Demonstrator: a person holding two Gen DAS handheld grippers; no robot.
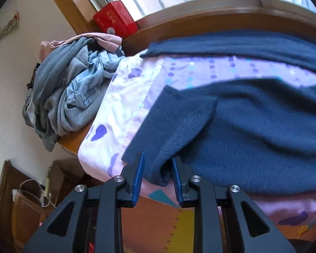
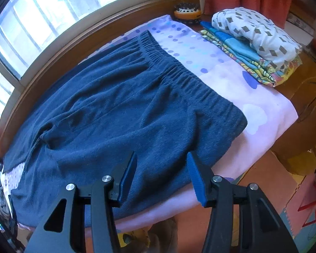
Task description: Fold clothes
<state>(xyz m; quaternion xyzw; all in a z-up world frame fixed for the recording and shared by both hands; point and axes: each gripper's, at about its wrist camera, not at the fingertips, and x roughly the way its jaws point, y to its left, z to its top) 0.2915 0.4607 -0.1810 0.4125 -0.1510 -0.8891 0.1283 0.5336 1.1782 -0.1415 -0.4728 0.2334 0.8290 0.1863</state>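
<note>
Navy fleece trousers (image 1: 252,126) lie spread on a bed covered by a lilac-pink sheet (image 1: 120,105). In the left wrist view one leg runs along the far side and the near leg's end reaches the bed's front edge. My left gripper (image 1: 158,156) is at that edge, and a raised fold of the near leg fills the narrow gap between its blue pads. In the right wrist view the trousers (image 2: 115,105) show their gathered waistband (image 2: 179,69) on the right. My right gripper (image 2: 161,154) hovers open over the near side of the seat, with flat fabric below its fingers.
A heap of grey and denim clothes (image 1: 69,88) sits at the bed's left end, below a red box (image 1: 114,19) on the windowsill. A folded stack (image 2: 252,42) lies at the right end beside an orange round object (image 2: 187,12). Foam floor mats (image 1: 158,221) lie below.
</note>
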